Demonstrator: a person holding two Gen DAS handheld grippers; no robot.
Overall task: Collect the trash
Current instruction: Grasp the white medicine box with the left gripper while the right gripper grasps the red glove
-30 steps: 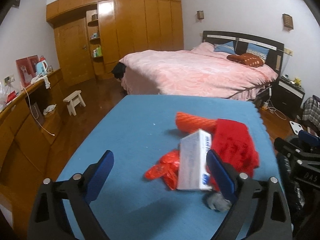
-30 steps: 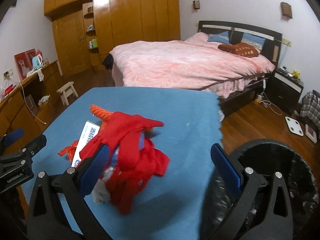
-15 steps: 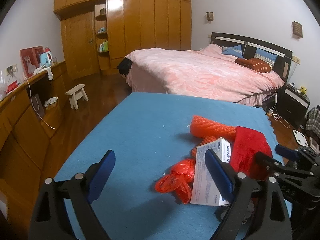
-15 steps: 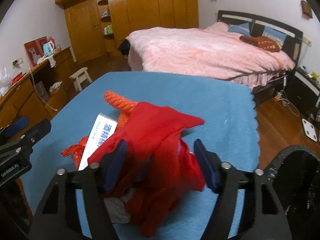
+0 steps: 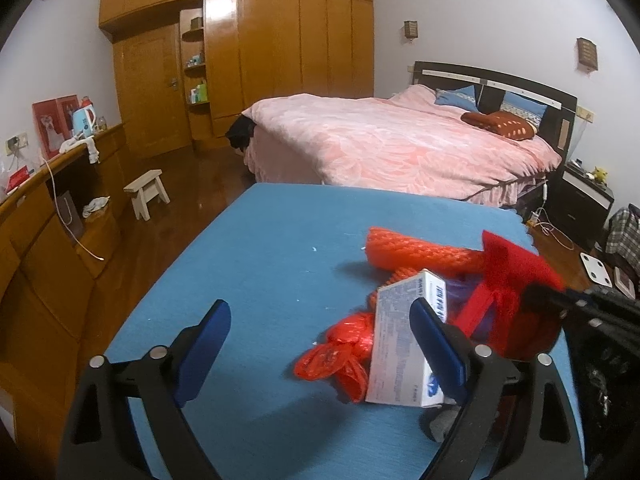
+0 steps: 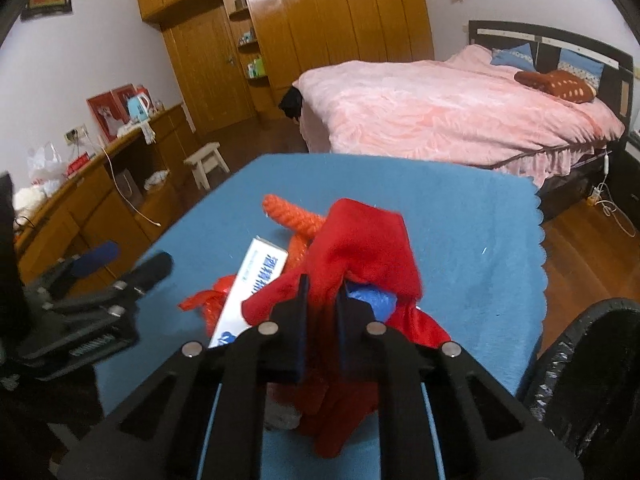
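A heap of trash lies on the blue table: a red cloth bag, a white carton with blue print, an orange foam net and a red plastic wrapper. My right gripper is shut on the red cloth bag, which drapes over its fingers. My left gripper is open above the table, its right finger beside the white carton. The carton and the net also show in the right wrist view.
A black-lined bin stands off the table's right edge. A bed with a pink cover is beyond the table. A wooden sideboard runs along the left wall, with a small stool on the floor.
My right gripper has closed from wide open onto the red cloth bag and gathered it up. My left gripper stayed open and shifted slightly over the table.
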